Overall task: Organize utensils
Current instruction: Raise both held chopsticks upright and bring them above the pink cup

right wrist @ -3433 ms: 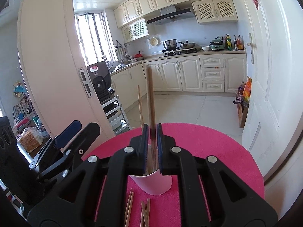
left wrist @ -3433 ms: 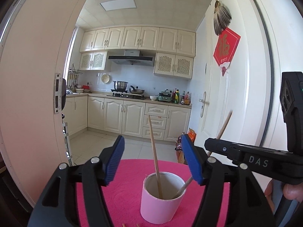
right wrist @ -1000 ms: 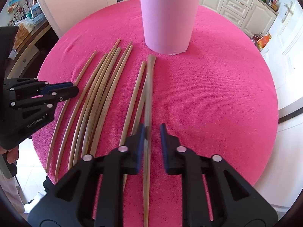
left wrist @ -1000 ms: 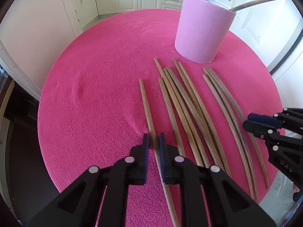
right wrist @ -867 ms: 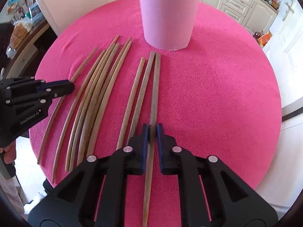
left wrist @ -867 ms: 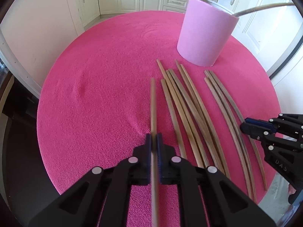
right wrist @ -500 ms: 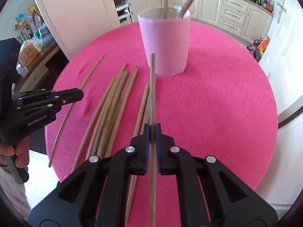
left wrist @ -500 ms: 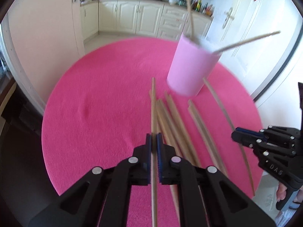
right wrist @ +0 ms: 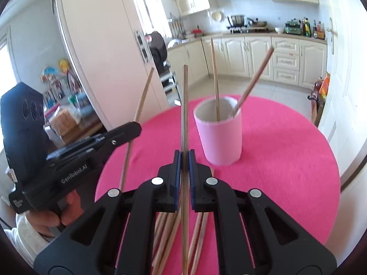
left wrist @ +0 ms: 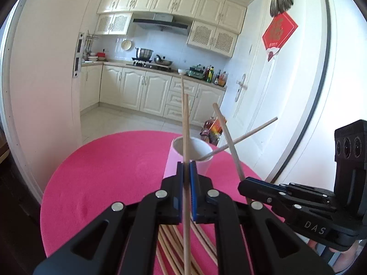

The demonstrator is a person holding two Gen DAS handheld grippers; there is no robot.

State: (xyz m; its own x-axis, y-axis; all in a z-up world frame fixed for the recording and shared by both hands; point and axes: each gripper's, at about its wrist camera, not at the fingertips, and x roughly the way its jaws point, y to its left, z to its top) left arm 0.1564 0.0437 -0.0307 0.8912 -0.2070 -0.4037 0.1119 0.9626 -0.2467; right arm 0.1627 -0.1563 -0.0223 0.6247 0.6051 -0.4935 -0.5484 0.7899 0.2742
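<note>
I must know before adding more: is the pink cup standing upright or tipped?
Upright. The pink cup sits on its base, open rim facing up, two chopsticks leaning inside.

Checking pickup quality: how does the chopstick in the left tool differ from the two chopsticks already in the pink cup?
The held chopstick is clamped in the left tool, clear of the pink cup. The cup chopsticks rest inside it, ungripped, leaning apart. All look like matching plain wood.
</note>
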